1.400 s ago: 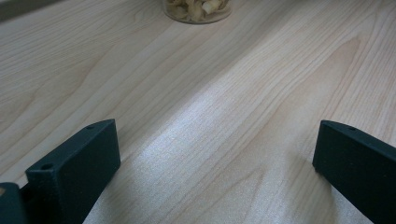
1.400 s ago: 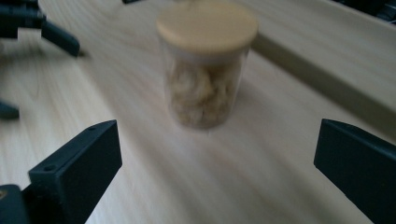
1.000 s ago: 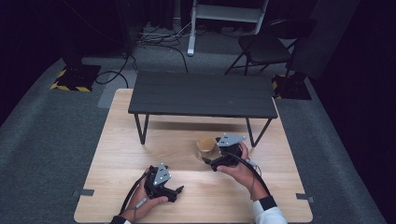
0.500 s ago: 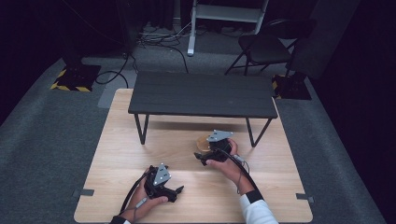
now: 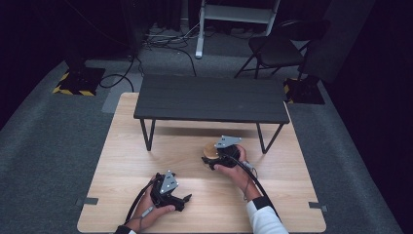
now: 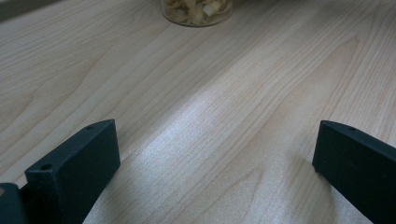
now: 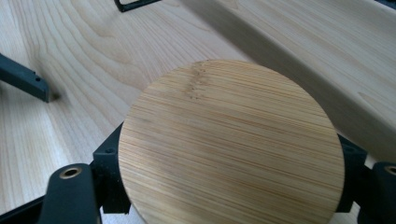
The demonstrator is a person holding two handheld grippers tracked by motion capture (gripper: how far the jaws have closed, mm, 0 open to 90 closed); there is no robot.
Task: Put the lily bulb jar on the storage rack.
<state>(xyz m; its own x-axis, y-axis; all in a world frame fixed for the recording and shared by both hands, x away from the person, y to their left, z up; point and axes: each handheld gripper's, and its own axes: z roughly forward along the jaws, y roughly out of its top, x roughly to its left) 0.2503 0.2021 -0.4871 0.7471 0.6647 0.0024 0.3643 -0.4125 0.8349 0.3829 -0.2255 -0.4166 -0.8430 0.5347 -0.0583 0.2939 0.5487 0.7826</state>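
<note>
Jar's (image 5: pixel 211 151) glass body hides beneath its bamboo lid (image 7: pixel 231 144), right claw (image 5: pixel 214 160) clamped around it.

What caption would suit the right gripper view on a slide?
Right tongs shut on a jar with a round bamboo lid, standing on the pale wooden table.

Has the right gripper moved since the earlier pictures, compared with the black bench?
Yes. The right gripper has shifted left, away from the black bench's right leg; its jaws have just closed on the jar with the bamboo lid.
</note>
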